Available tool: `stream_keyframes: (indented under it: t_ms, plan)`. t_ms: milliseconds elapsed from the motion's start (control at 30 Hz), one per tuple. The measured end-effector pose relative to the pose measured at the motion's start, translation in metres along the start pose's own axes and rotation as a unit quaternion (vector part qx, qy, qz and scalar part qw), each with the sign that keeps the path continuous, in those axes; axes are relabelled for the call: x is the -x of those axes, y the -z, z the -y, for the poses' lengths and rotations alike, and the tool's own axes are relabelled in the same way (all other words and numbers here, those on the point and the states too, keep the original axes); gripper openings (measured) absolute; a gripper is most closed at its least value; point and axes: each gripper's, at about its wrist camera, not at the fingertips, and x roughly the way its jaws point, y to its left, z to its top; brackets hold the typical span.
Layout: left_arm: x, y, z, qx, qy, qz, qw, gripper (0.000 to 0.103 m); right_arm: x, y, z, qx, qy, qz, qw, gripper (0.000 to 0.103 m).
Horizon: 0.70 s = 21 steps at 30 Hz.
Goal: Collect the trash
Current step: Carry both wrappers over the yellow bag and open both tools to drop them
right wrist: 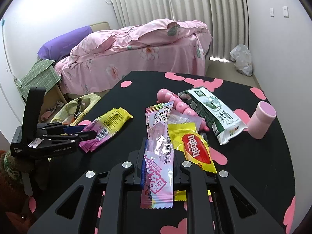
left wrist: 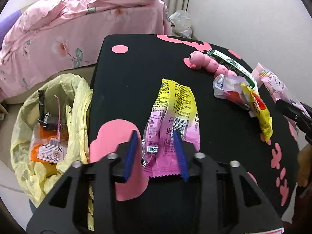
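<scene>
Right now the pink wrapper (right wrist: 159,152) is clamped lengthwise in the right gripper (right wrist: 159,156), its jaws narrowed onto it and its far end lifted over the middle of the desk (right wrist: 263,165). Just beside it lies the yellow wafer wrapper (right wrist: 195,148), partly over a crumpled clear wrapper (left wrist: 224,85) and next to a pink caterpillar toy (right wrist: 175,102). A green-and-white milk pouch (right wrist: 212,113) lies past the toy, and a pink cup (right wrist: 262,121) stands near the desk's right edge.

Toward the desk's left edge the yellow-and-pink snack packet (left wrist: 173,120) lies flat. The left gripper (left wrist: 156,134) hangs over its near end with the jaws narrowly apart — one blue pad (left wrist: 180,152) over the packet, the other over a pink patch beside it. Whether the pads touch the packet cannot be told.

Off the left edge stands a bin lined with a yellow bag (left wrist: 48,175) — an orange packet (left wrist: 48,146) and a black wrapper (left wrist: 43,109) lie inside. A bed (right wrist: 136,44) with pink bedding stands beyond the desk.
</scene>
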Motion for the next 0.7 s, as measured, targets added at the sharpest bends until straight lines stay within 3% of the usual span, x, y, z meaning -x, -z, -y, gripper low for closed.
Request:
stream_keyframes:
  t_ms: [133, 367, 700]
  plan:
    - [0.002, 0.002, -0.002, 0.005, 0.015, 0.008, 0.9998, 0.011, 0.0, 0.001, -0.002, 0.002, -0.002, 0.001, 1.0, 0.016]
    - [0.036, -0.004, -0.013, 0.022, 0.022, 0.057, 0.9979, 0.007, 0.005, -0.011, -0.018, 0.026, -0.005, 0.015, 1.0, 0.016]
    - [0.09, -0.009, -0.077, 0.083, -0.045, 0.127, 0.9874, 0.007, 0.002, -0.062, -0.078, 0.094, -0.045, 0.039, 0.994, 0.016]
